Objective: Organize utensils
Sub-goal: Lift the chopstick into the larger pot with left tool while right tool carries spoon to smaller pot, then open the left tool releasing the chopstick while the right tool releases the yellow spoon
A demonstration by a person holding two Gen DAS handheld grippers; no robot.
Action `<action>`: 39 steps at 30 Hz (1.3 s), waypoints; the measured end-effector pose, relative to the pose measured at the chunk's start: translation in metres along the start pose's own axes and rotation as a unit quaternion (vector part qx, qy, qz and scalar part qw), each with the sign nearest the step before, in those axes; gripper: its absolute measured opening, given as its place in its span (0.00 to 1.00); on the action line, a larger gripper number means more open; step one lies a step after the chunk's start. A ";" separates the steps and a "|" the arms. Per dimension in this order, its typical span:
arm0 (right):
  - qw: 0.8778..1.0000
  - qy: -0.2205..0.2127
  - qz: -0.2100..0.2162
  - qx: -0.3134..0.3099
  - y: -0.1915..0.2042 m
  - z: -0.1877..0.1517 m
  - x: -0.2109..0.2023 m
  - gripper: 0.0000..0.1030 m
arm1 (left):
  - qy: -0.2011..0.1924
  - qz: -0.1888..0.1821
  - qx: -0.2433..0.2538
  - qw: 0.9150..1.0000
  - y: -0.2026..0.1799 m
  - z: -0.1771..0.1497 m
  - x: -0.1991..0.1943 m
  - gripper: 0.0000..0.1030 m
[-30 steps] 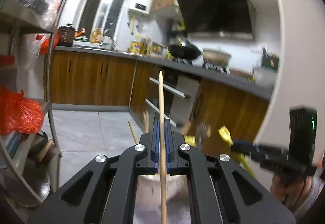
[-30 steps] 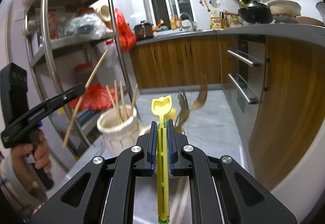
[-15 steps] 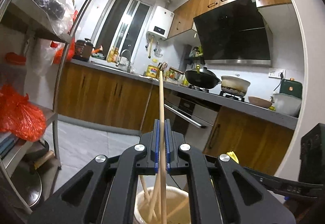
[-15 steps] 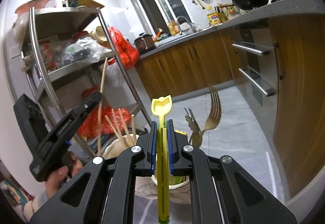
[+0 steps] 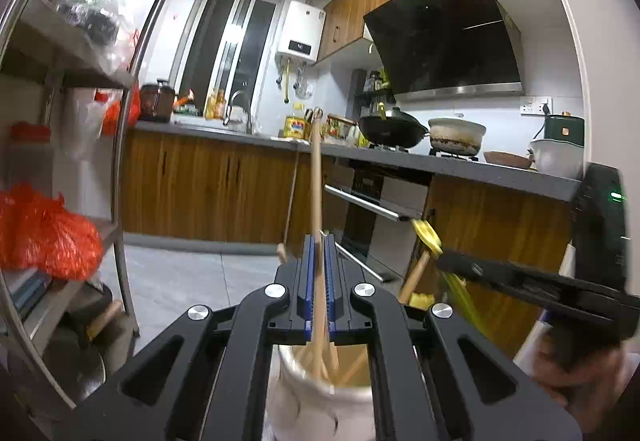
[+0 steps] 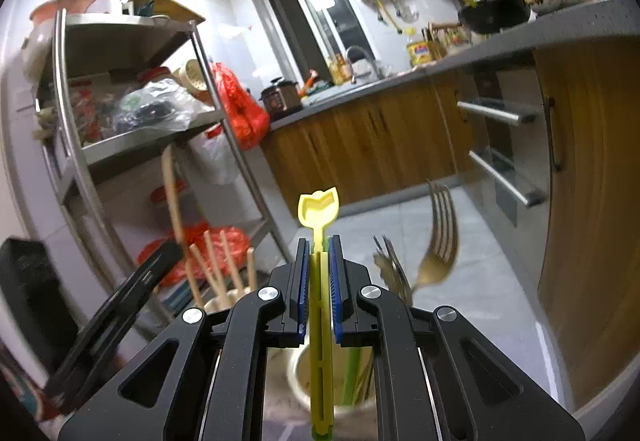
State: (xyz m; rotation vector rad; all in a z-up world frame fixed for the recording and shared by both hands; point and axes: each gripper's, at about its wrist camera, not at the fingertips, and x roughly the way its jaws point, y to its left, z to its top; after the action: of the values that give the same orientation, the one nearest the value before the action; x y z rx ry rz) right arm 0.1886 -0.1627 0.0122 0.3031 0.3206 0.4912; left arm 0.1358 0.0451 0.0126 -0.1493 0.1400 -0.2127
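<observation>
My left gripper [image 5: 318,281] pinches a smooth wooden chopstick [image 5: 316,193], tip inside the glossy white ceramic jar [image 5: 320,397]; tilted, it could jam on the sticks already there. My right gripper [image 6: 318,281] clamps a ribbed yellow plastic utensil [image 6: 319,241] over a steel cup [image 6: 300,381], where crowded forks [image 6: 436,241] may block it.

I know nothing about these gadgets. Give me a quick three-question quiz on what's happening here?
1. True or false: the left gripper holds a wooden chopstick.
2. The right gripper is shut on: A) a fork, B) a yellow plastic utensil, C) nothing.
3. Fill in: the chopstick's lower end reaches into the white ___.

Key: 1 true; 2 B; 3 holder, which already has other chopsticks in it.
</observation>
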 end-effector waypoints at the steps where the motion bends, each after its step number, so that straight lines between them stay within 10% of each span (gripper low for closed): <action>1: 1.000 -0.006 -0.007 -0.006 0.001 0.000 0.003 0.10 | 0.004 0.001 0.000 1.000 0.000 -0.003 -0.003 0.04; 15: 0.992 -0.042 -0.056 -0.104 0.017 -0.019 0.028 0.10 | 0.021 -0.012 -0.010 1.000 0.009 -0.019 -0.007 0.04; 39: 0.989 0.057 -0.014 -0.138 0.017 -0.050 -0.003 0.21 | 0.062 -0.017 0.030 0.997 -0.008 -0.018 -0.022 0.04</action>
State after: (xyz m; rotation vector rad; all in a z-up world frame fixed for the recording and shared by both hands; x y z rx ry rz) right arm 0.1605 -0.1396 -0.0262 0.0017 0.3623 0.5185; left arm 0.1097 0.0395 -0.0006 -0.0784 0.2544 -0.2604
